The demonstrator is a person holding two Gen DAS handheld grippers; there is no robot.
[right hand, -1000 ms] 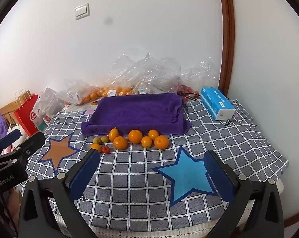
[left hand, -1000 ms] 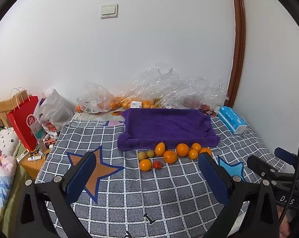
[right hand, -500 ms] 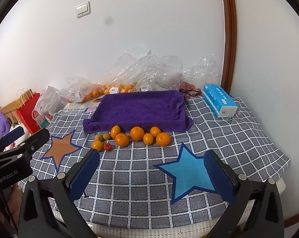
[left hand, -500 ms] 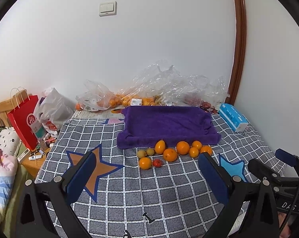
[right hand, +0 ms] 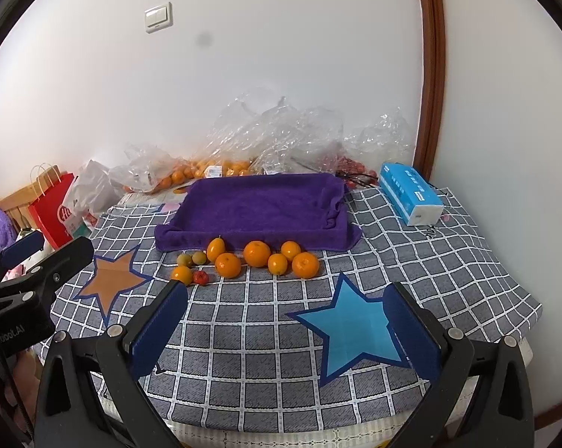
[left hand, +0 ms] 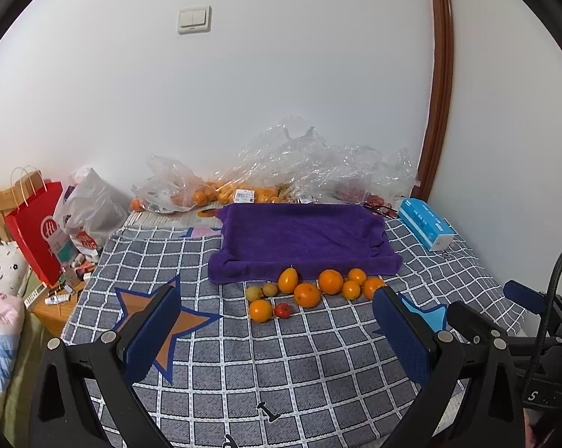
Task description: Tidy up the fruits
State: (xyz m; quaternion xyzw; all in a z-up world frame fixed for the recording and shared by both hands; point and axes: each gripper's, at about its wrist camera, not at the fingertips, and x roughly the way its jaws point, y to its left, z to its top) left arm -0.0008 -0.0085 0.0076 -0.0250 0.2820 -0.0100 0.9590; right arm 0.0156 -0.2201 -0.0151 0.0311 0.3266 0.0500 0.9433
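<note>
Right wrist: fruits (right hand: 257, 253) beyond tool (right hand: 285, 330)

Seven orange fruits (right hand: 257, 253), two greenish fruits (right hand: 185, 260), one red fruit (right hand: 200, 277).

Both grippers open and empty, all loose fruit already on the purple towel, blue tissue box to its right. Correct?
Not quite. The fruit is not on the purple towel: it lies on the checked cloth just in front of the towel's near edge, and the towel is bare, as the right wrist view shows. The rest holds: left gripper and right gripper open and empty, tissue box right of the towel.
</note>
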